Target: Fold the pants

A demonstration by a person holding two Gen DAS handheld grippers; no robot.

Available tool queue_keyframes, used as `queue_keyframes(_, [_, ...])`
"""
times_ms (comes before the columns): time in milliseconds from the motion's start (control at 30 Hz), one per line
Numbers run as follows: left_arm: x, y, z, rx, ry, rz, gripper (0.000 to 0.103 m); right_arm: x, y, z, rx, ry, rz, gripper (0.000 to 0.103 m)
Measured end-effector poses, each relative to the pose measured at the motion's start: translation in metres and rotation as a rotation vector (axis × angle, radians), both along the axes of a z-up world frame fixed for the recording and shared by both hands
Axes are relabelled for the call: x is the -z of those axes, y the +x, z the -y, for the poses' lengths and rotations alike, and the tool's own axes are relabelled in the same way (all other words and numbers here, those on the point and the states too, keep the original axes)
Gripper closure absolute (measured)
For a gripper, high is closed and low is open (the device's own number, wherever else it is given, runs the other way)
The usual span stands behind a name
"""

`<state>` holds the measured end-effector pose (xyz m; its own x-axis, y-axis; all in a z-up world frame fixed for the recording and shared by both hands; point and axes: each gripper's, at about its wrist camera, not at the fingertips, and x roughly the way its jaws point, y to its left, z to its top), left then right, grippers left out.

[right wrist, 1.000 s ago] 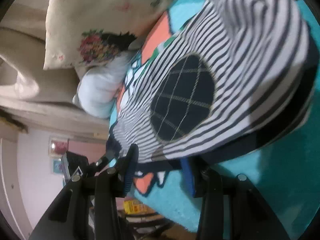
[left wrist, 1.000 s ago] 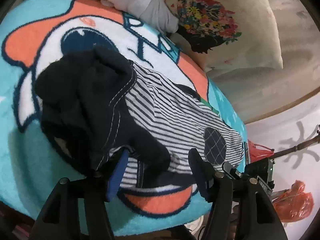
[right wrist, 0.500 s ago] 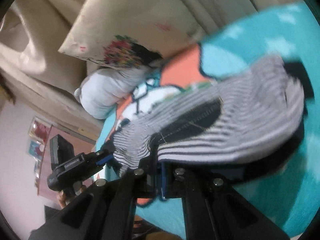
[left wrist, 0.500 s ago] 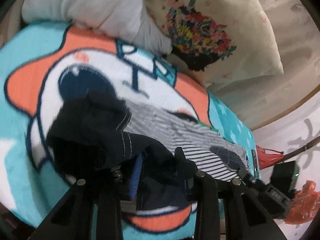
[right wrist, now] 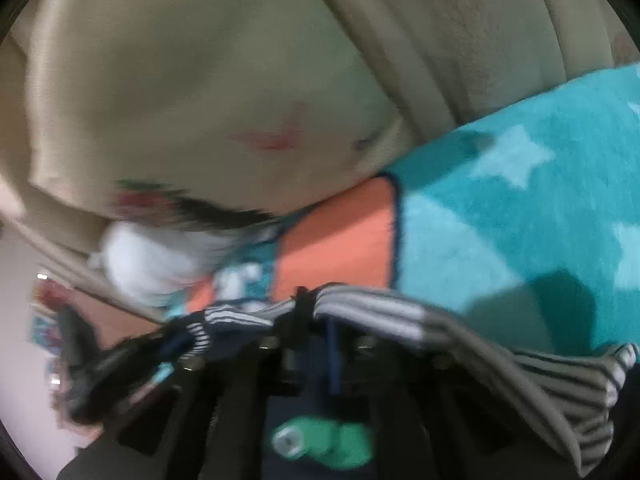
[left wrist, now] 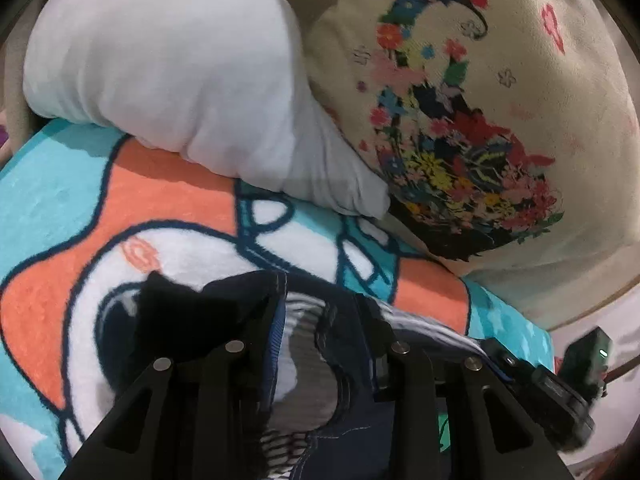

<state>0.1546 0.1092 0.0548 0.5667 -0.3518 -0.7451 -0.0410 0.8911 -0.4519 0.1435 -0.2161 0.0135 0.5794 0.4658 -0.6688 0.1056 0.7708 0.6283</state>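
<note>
The pants are navy with a black-and-white striped part. In the left wrist view the pants [left wrist: 308,356] bunch between the fingers of my left gripper [left wrist: 324,320], which is shut on their navy waist end, lifted over the blanket. In the right wrist view, which is blurred, my right gripper [right wrist: 320,320] is shut on the striped part of the pants [right wrist: 372,312], which hangs off to the right. The other gripper shows at the right edge of the left wrist view [left wrist: 552,392].
A teal, orange and white cartoon blanket [left wrist: 80,208] covers the bed; it also shows in the right wrist view [right wrist: 520,208]. A white pillow [left wrist: 168,64] and a cream floral cushion [left wrist: 500,100] lie at the far side. A beige headboard [right wrist: 460,40] stands behind.
Both grippers closed on the pants and lifted them off the blanket, toward the pillows. The pants went from lying spread out to hanging bunched between the two grippers.
</note>
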Motion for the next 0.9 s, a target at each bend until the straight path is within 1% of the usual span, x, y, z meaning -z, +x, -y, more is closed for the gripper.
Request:
queue_keyframes(33, [-0.003,-0.005,-0.002,0.010,-0.006,0.012,0.065,0.004,0.006,0.002,0.005,-0.018,-0.020,0.070])
queue_keyframes(100, [-0.013,-0.021,-0.004,0.023,0.010,0.045,0.054,0.002,0.006,0.012,0.029,-0.002,0.002,0.069])
queue_keyframes(133, [-0.018,-0.030,-0.005,0.024,0.022,0.063,0.052,-0.003,0.002,0.020,0.045,0.018,0.021,0.065])
queue_keyframes(200, [-0.028,-0.050,-0.008,0.024,0.046,0.095,0.043,-0.013,-0.007,0.036,0.069,0.063,0.054,0.059])
queue_keyframes(233, [-0.031,-0.058,-0.009,0.028,0.052,0.105,0.042,-0.021,-0.016,0.044,0.080,0.068,0.073,0.058])
queue_keyframes(300, [-0.035,-0.074,-0.009,0.037,0.070,0.124,0.036,-0.030,-0.031,0.052,0.068,0.053,0.087,0.058])
queue_keyframes(400, [-0.034,-0.095,-0.004,0.054,0.120,0.129,0.035,-0.030,-0.056,0.063,0.063,0.035,0.069,0.058])
queue_keyframes(433, [-0.032,-0.101,-0.002,0.062,0.132,0.127,0.035,-0.031,-0.065,0.064,0.064,0.010,0.069,0.058])
queue_keyframes(500, [-0.030,-0.115,0.001,0.076,0.160,0.122,0.035,-0.034,-0.086,0.064,0.076,-0.094,0.077,0.058])
queue_keyframes(567, [-0.029,-0.127,-0.001,0.071,0.163,0.130,0.035,-0.035,-0.113,0.068,0.117,-0.215,0.095,0.057])
queue_keyframes(633, [-0.026,-0.138,-0.006,0.032,0.158,0.141,0.035,-0.030,-0.132,0.077,0.149,-0.264,0.092,0.055])
queue_keyframes(700, [-0.020,-0.142,-0.006,0.008,0.169,0.141,0.034,-0.024,-0.150,0.082,0.181,-0.278,0.084,0.055])
queue_keyframes(800, [-0.010,-0.142,-0.003,0.003,0.198,0.106,0.034,-0.011,-0.160,0.085,0.191,-0.249,0.068,0.055])
queue_keyframes(833, [-0.008,-0.143,-0.003,0.004,0.191,0.100,0.034,-0.006,-0.163,0.085,0.192,-0.236,0.063,0.059])
queue_keyframes(867, [-0.007,-0.145,-0.003,0.008,0.183,0.095,0.034,-0.001,-0.162,0.086,0.190,-0.223,0.049,0.068])
queue_keyframes(900, [-0.006,-0.146,-0.003,0.008,0.183,0.092,0.034,0.003,-0.161,0.084,0.180,-0.211,0.038,0.087])
